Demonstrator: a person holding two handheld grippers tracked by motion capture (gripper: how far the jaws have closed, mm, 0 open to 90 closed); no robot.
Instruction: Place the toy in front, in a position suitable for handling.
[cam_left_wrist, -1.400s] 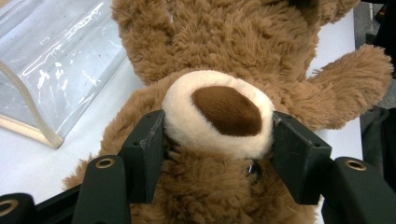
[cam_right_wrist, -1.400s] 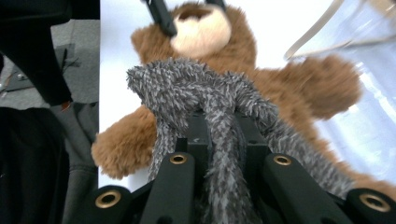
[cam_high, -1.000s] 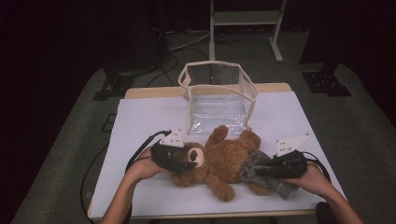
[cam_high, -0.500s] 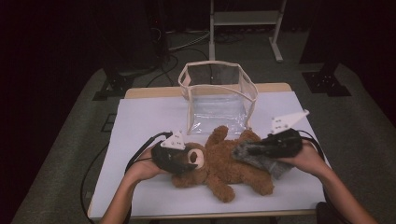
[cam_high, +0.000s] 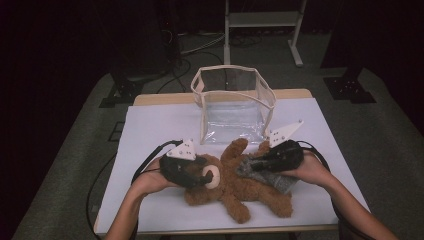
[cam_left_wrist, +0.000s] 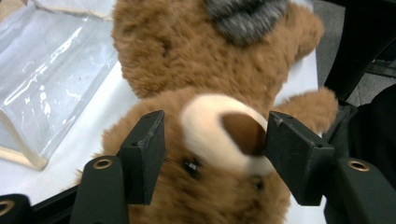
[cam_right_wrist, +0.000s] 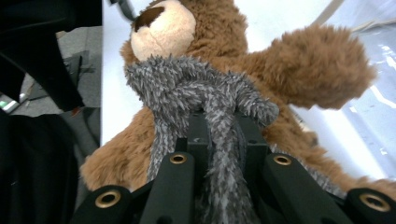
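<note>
Between left fingers (cam_left_wrist: 212, 154), teddy bear's (cam_high: 235, 187) head clamped, right fingers (cam_right_wrist: 219, 135) closed on grey scarf (cam_right_wrist: 196, 88).

right gripper (cam_high: 252, 165) | carried from the bear's (cam_high: 235, 187) 4 o'clock side up to its middle, over the chest | grey scarf (cam_high: 272, 177) | clamped in its jaws, dragged along from beside the leg onto the belly | bear | barely shifted toward 12 o'clock

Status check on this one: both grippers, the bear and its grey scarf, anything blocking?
Left gripper clamps teddy bear by the head. Right gripper shut on grey scarf, draped over bear's chest. Clear bag open behind; nothing blocking.
</note>
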